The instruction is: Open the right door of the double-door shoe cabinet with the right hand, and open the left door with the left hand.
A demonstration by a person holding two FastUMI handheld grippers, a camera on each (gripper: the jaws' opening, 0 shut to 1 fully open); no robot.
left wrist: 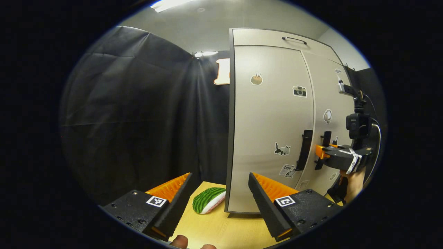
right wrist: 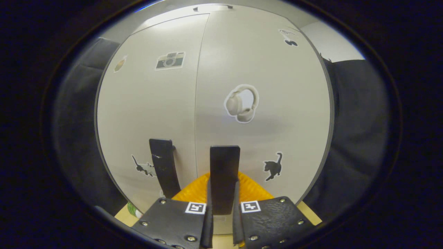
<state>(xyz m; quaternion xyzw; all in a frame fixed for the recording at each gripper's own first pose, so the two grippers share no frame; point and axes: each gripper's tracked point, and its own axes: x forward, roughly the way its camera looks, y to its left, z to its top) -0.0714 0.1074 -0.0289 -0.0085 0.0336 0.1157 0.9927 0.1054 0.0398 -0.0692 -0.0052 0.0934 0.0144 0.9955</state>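
The pale shoe cabinet (left wrist: 270, 114) stands on the wooden table, and both of its doors lie flush and closed. In the right gripper view, my right gripper (right wrist: 223, 202) is shut on the right door's black vertical handle (right wrist: 224, 173), one finger on each side. The left door's handle (right wrist: 164, 169) stands free just to its left. The left gripper view shows my left gripper (left wrist: 221, 193) open and empty, low in front of the cabinet's left edge and well short of the left handle (left wrist: 304, 149). Farther off there, the right gripper (left wrist: 323, 152) clasps the right handle (left wrist: 326, 140).
A green striped watermelon-patterned item (left wrist: 208, 200) lies on the yellow table (left wrist: 221, 224) by the cabinet's left bottom corner. Stickers dot both doors. A drawer with a black handle (left wrist: 294, 39) tops the cabinet. Black cloth hangs to the left and behind.
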